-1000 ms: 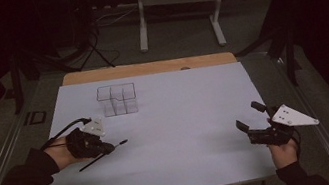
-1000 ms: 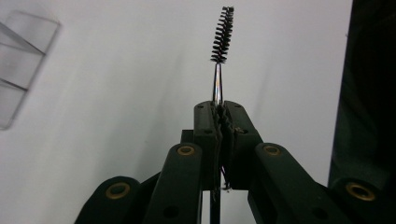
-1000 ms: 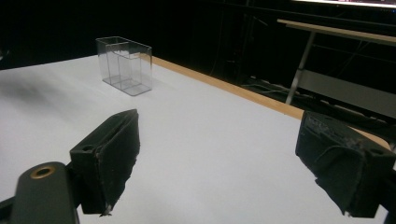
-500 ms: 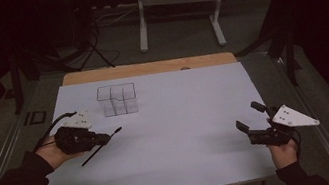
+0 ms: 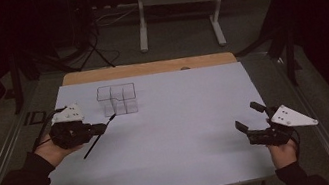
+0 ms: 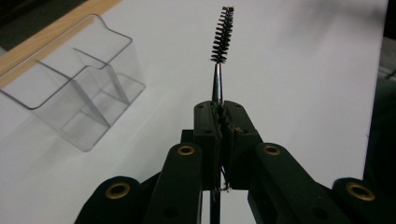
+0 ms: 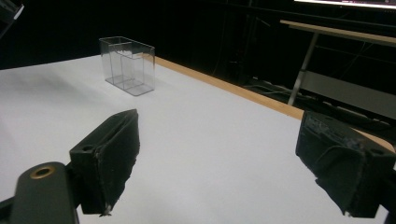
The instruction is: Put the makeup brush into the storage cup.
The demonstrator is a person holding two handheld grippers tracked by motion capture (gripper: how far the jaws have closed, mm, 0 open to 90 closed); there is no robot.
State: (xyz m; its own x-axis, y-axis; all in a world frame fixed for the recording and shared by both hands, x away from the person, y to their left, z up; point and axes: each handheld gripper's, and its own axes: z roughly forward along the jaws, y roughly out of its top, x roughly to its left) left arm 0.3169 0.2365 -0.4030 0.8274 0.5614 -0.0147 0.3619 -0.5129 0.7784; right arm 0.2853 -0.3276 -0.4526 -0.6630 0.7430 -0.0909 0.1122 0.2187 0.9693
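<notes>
Two grippers work over the counter point(image 5: 182, 120). Near its left edge, the left gripper point(image 5: 100, 128) has its fingers clamped on a brush point(image 6: 222, 37), just beside the clear organizer point(image 5: 117, 99) toward the far edge. Near the right edge, the right gripper point(image 5: 248, 116) hovers, fingers apart.

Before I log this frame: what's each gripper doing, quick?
Left gripper: shut on the brush, bristles pointing away from it.
Right gripper: open, holding nothing.

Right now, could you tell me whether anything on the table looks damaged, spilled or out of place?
Nothing stands out. The clear organizer stands upright and empty on the white table. The left gripper is clamped on a thin bottle brush, bristles intact, and the right gripper is open over bare table.
</notes>
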